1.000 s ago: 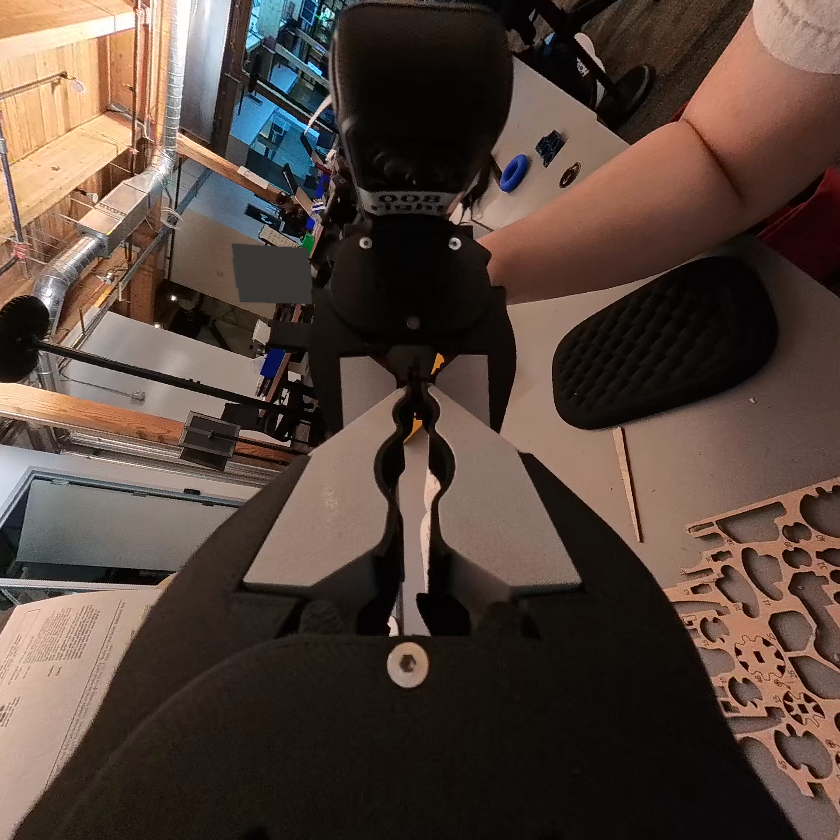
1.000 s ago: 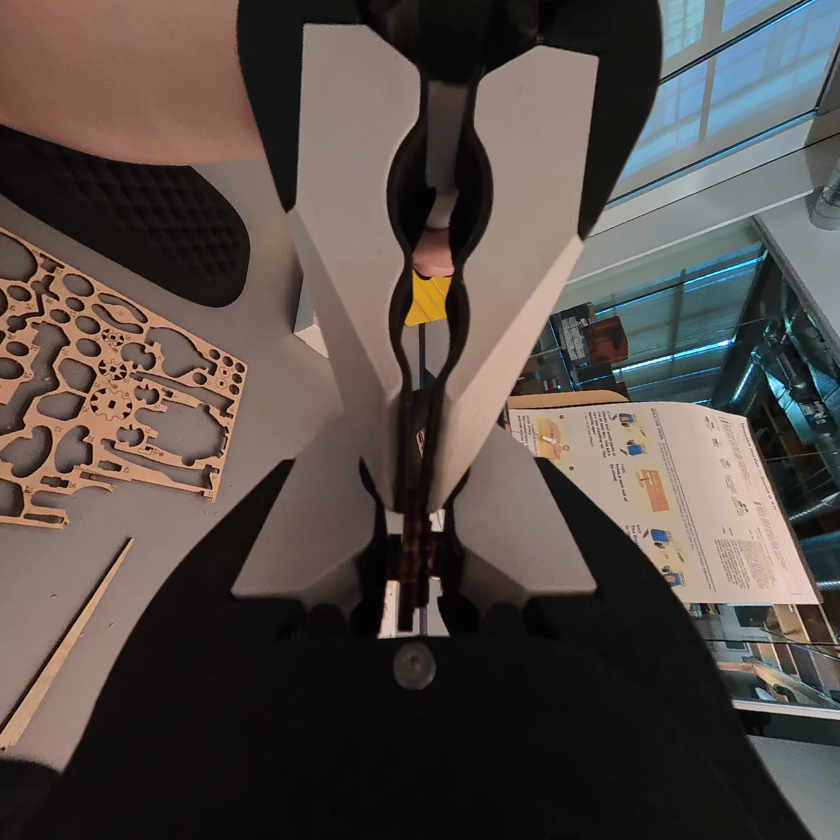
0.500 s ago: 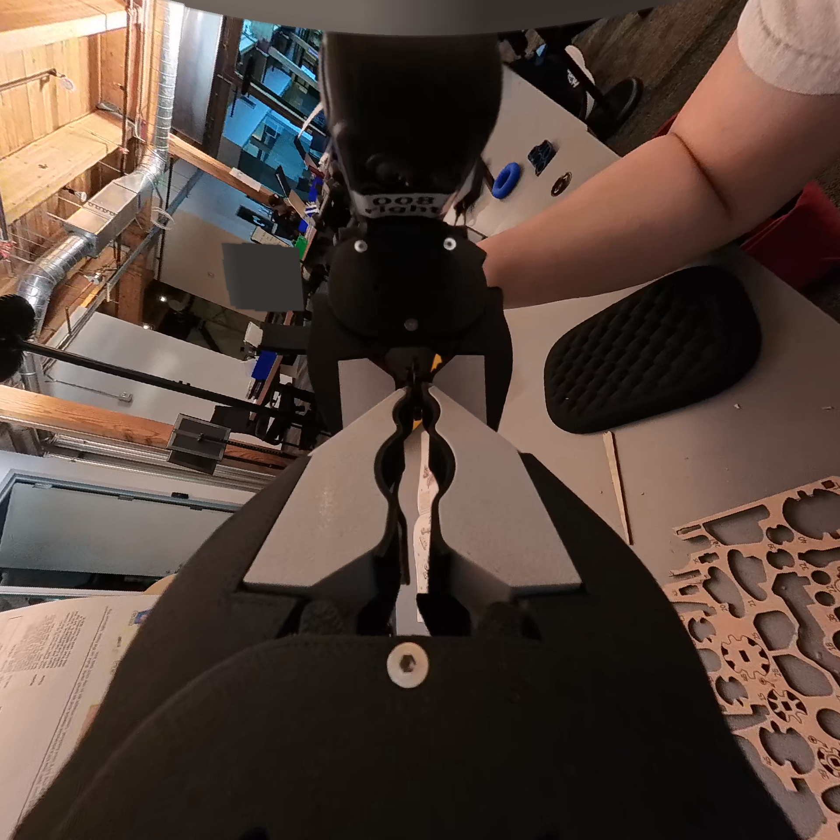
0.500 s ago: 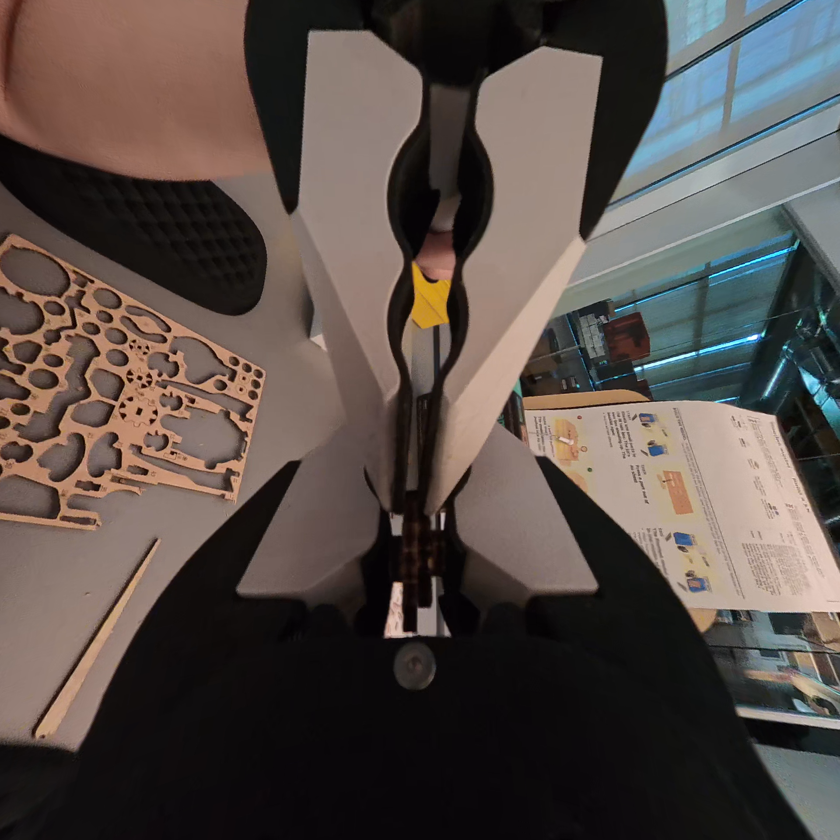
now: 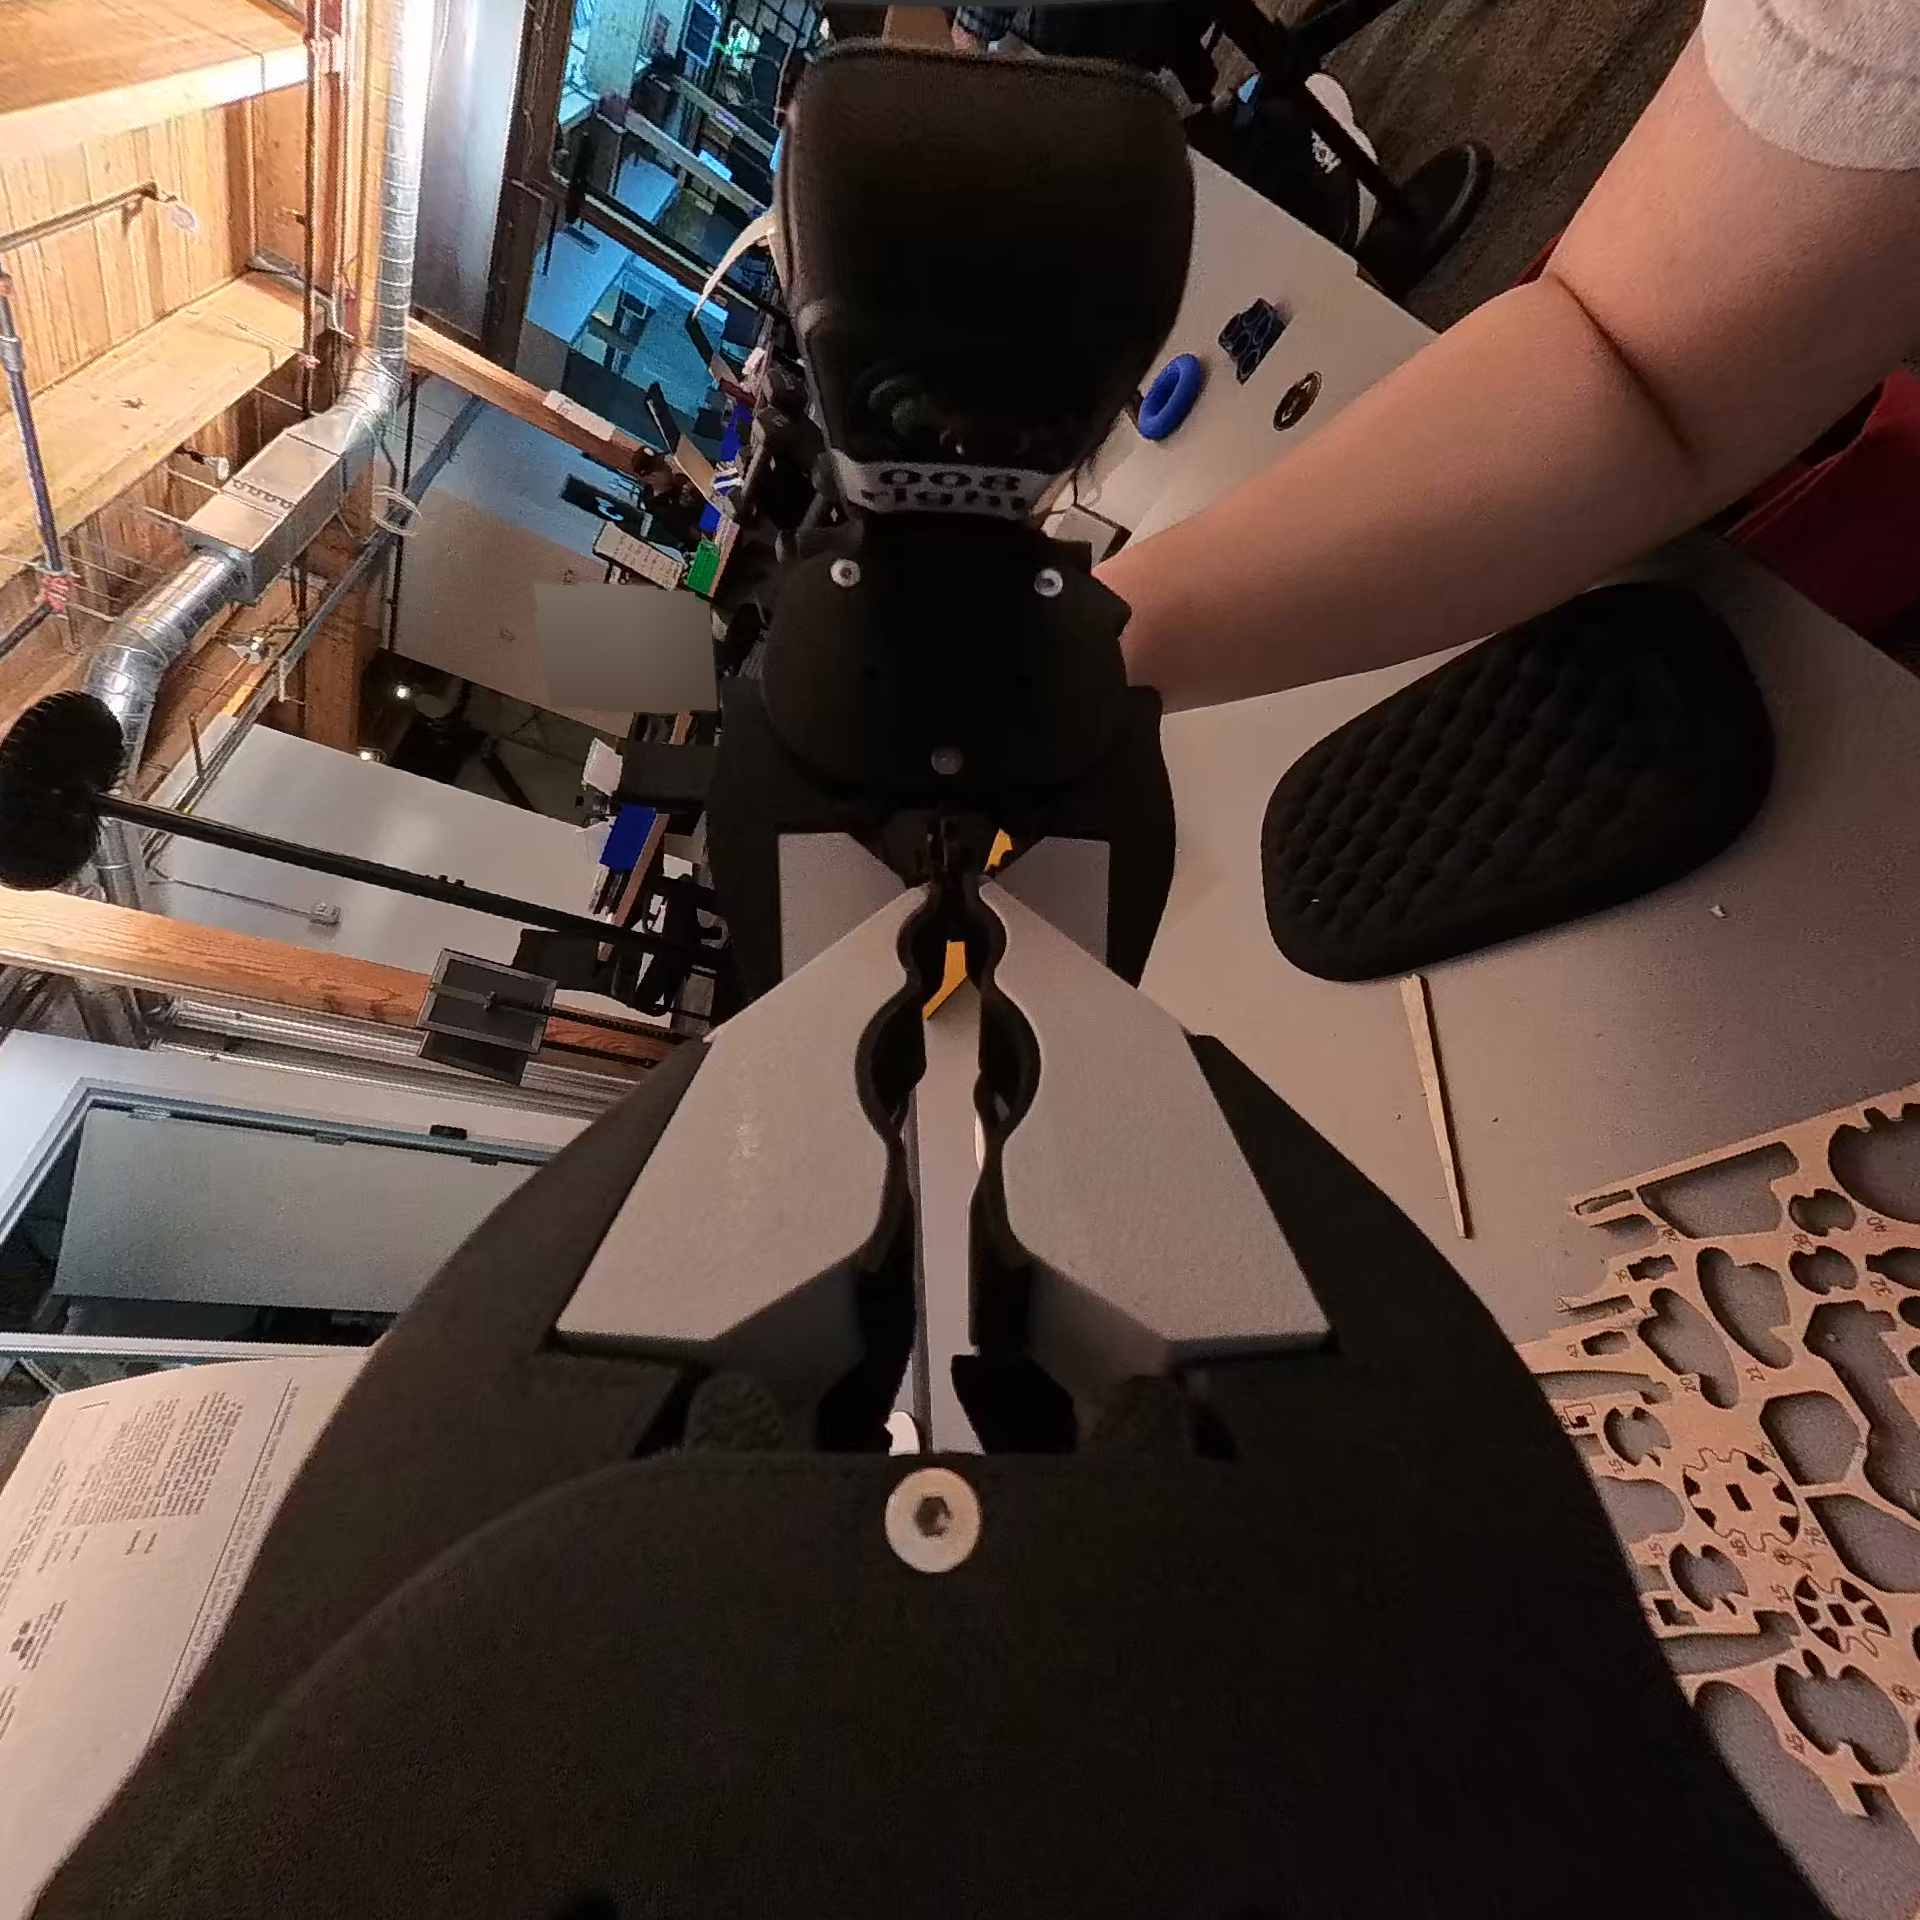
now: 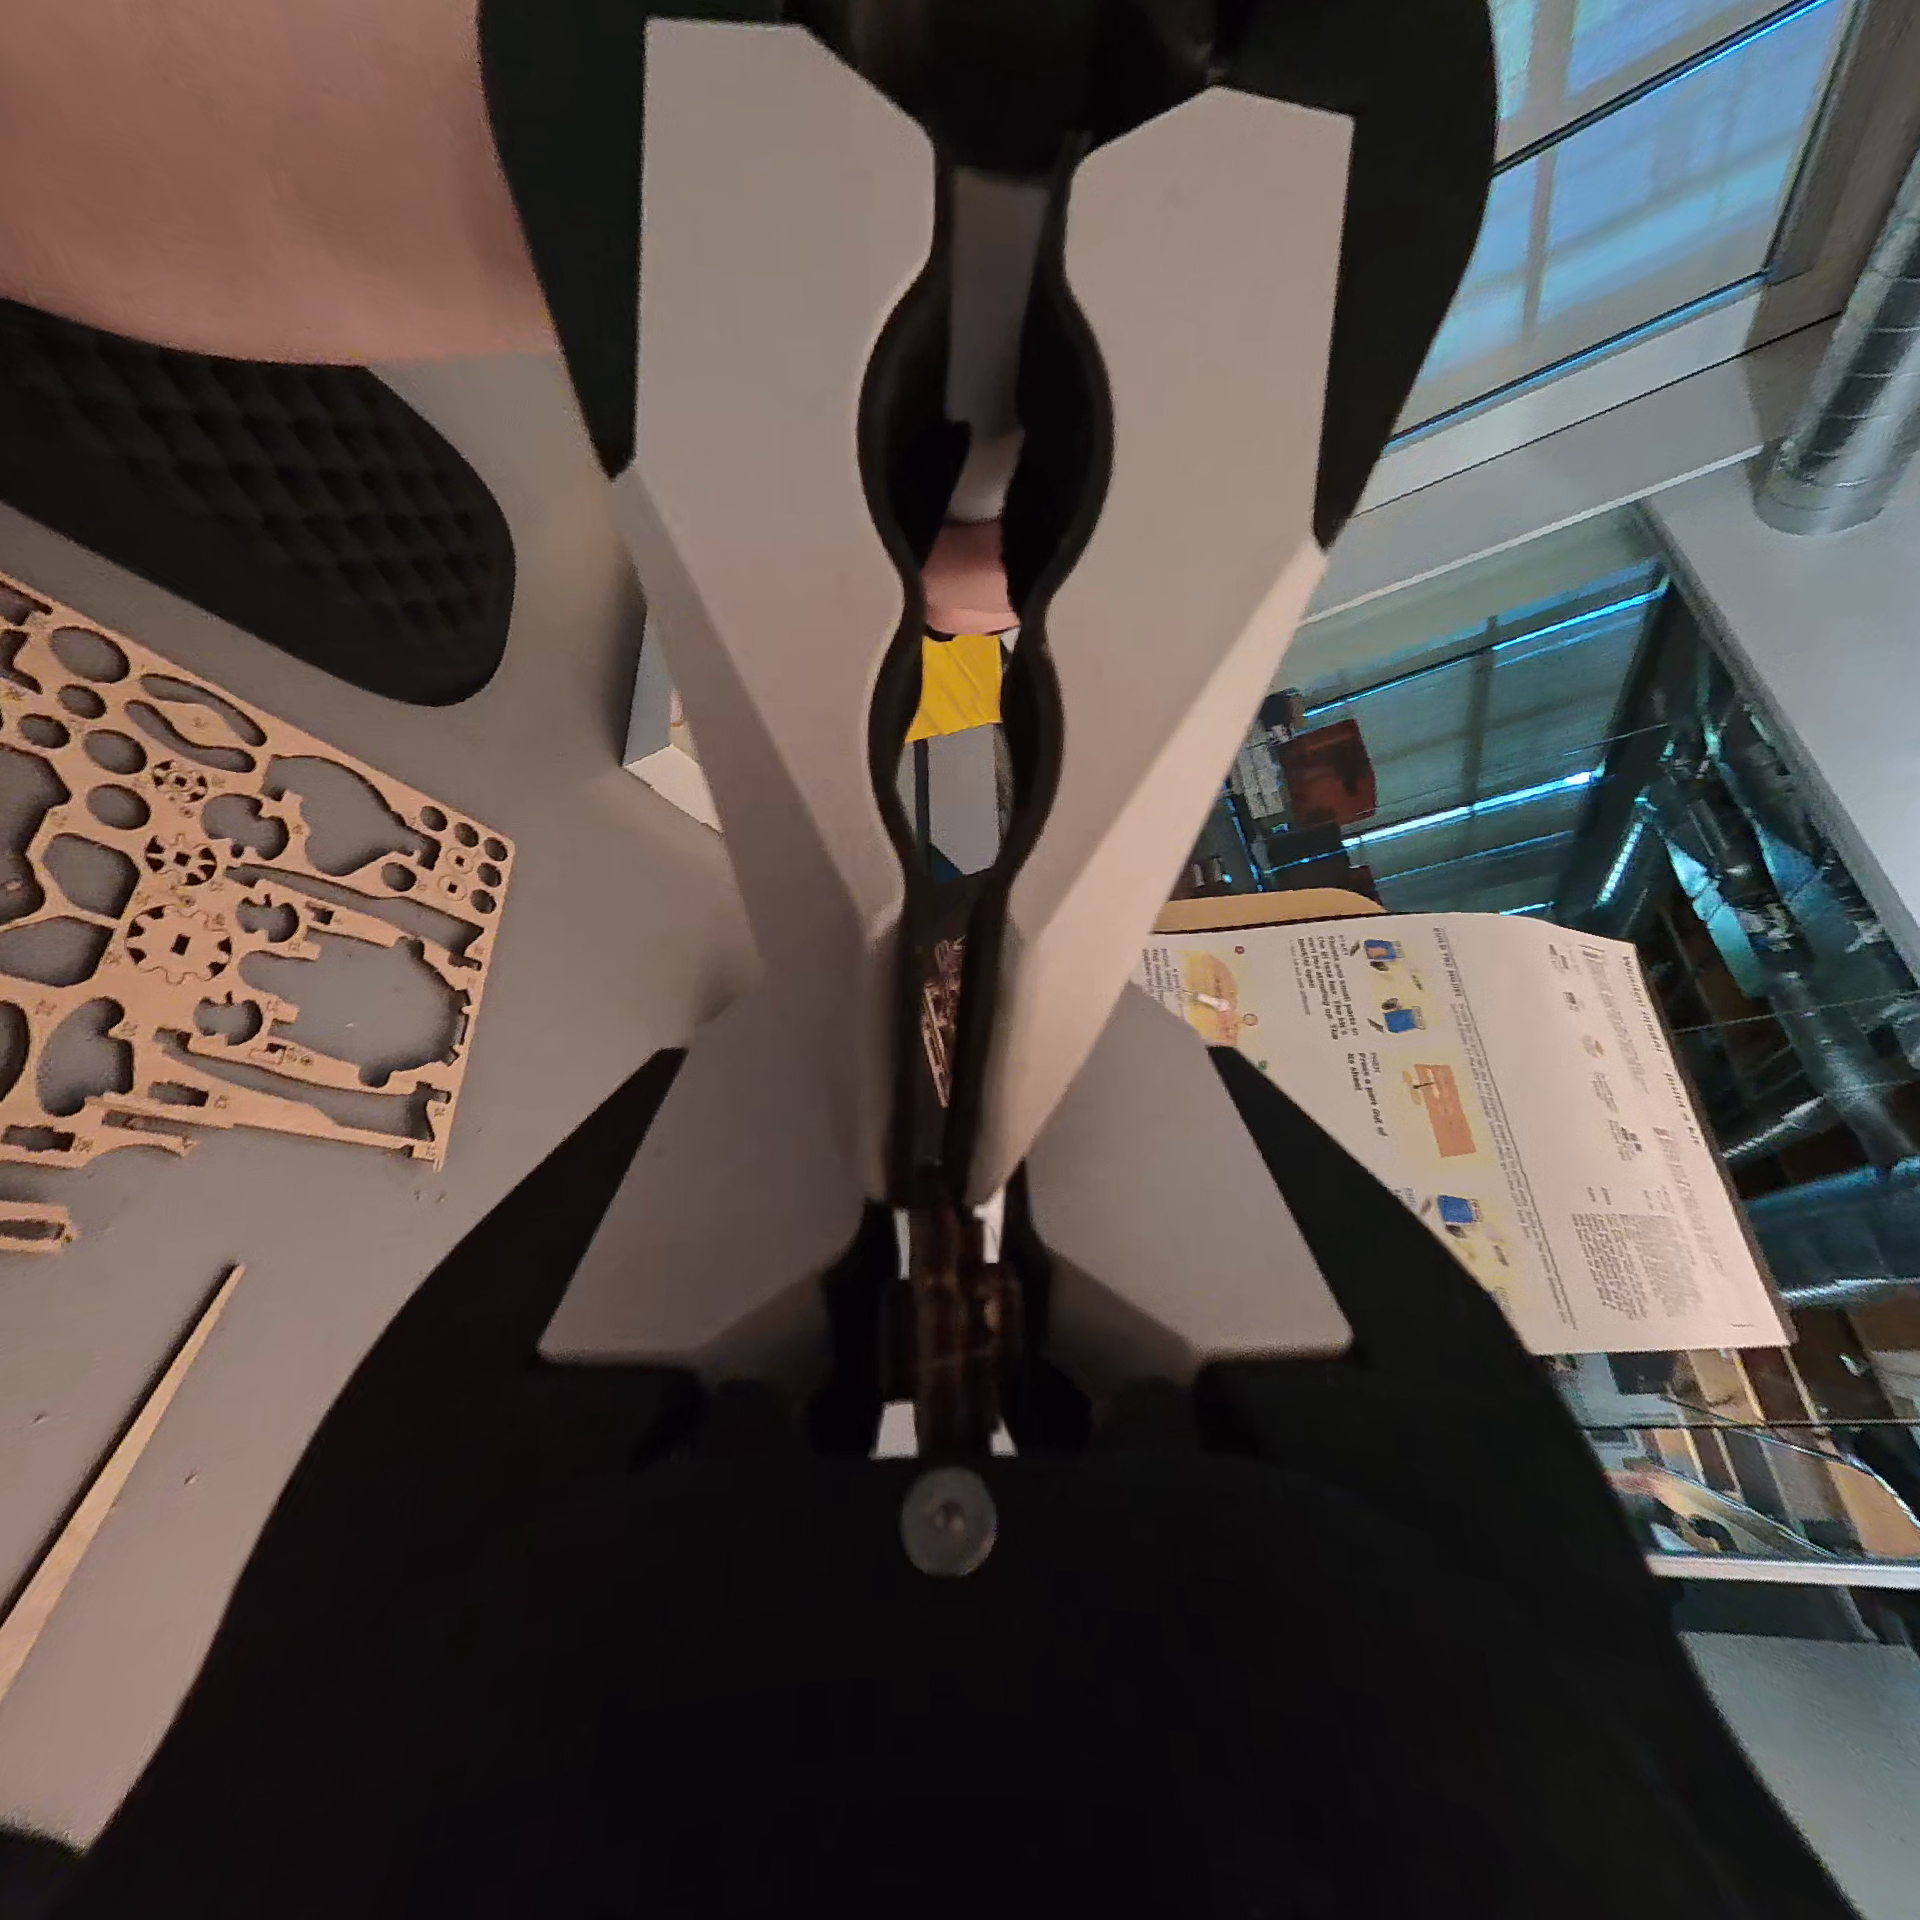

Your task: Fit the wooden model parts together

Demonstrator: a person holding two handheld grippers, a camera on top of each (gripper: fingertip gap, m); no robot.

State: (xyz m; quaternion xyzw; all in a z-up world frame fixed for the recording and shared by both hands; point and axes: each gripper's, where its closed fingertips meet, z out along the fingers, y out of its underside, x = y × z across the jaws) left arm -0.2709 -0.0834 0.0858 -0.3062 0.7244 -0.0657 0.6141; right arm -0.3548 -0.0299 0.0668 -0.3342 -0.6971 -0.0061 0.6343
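Observation:
My left gripper (image 5: pixel 945 904) and right gripper (image 6: pixel 945 914) face each other above the grey table (image 5: pixel 1621 1049), fingers overlapping tip to tip. A dark, layered wooden part (image 6: pixel 945 1320) stands edge-on between my right fingers near their base. It runs up as a thin engraved piece (image 6: pixel 940 997), and the left gripper's tips (image 6: pixel 935 1174) are pinched on it. Both grippers look shut on it. The left fingers (image 6: pixel 769 520) cover my right fingertips. In the left wrist view the right gripper's black body (image 5: pixel 935 675) fills the centre and the part is hidden.
A punched-out plywood sheet (image 5: pixel 1766 1455) lies flat on the table; it also shows in the right wrist view (image 6: pixel 208 914). Beside it lie a thin wooden sliver (image 5: pixel 1434 1101) and a black quilted pad (image 5: pixel 1507 790). A printed instruction sheet (image 6: pixel 1507 1122) lies opposite. A person's forearm (image 5: pixel 1455 499) reaches across. The gap from one gripper's tips to the other's is roughly 9 cm.
Both grippers have stayed shut and tip to tip, shifting only slightly over the table. A pale strip that showed between my left fingers earlier no longer shows.

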